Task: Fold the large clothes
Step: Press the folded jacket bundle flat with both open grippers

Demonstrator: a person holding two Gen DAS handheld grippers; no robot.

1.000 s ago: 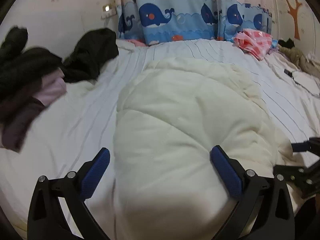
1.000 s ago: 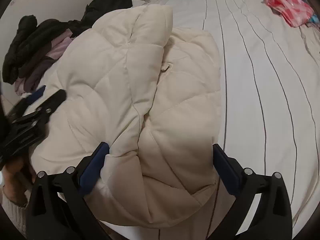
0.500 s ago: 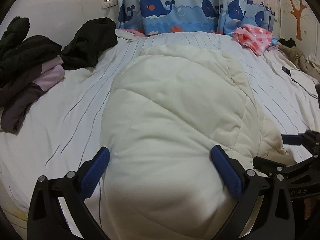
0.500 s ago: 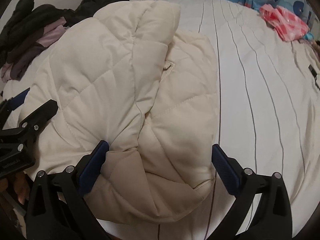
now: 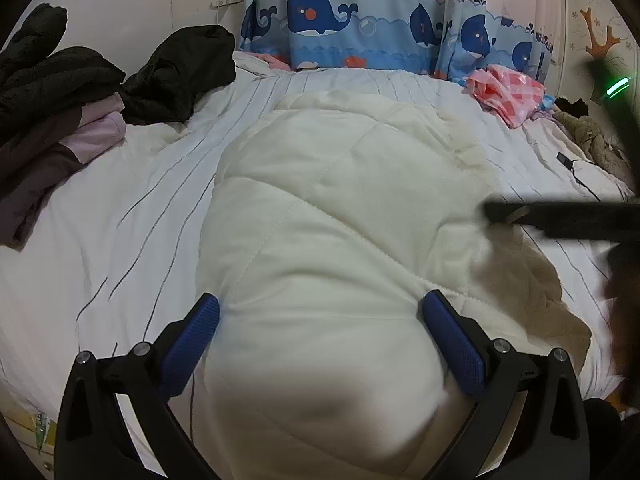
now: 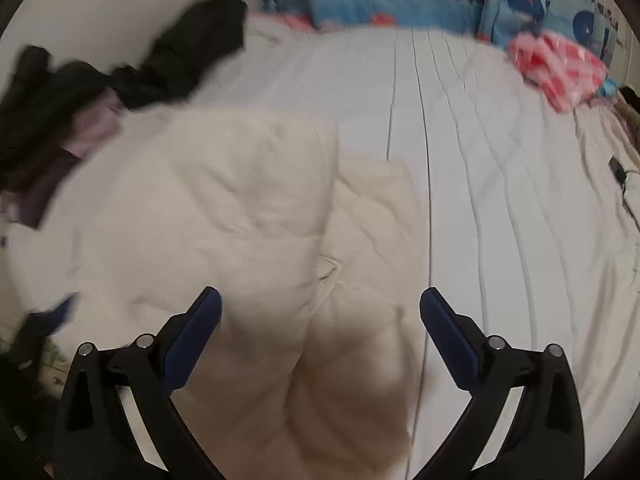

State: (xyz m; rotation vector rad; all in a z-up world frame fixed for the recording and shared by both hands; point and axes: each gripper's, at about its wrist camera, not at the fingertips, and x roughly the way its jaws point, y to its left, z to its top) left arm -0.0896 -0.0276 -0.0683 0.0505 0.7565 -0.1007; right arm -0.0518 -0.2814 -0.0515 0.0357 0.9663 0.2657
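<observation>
A cream quilted puffer coat (image 5: 344, 216) lies folded in a thick bundle on the striped white bed sheet (image 5: 120, 216). My left gripper (image 5: 320, 320) hovers over the coat's near end, jaws wide open around its bulge, gripping nothing. In the right wrist view the same coat (image 6: 248, 216) shows a folded flap on top, and my right gripper (image 6: 320, 308) hangs open above its near part. The right gripper's dark body (image 5: 568, 220) crosses the right edge of the left wrist view, blurred.
A heap of black and purple clothes (image 5: 72, 96) lies at the left of the bed. A pink checked cloth (image 5: 508, 88) sits at the far right, with a black cable (image 5: 576, 168) near it. Whale-print curtains (image 5: 360, 28) hang behind the bed.
The right gripper has lifted and swung away from the coat's near edge, its view now blurred. The left gripper has drawn back slightly. The coat lies as before.
</observation>
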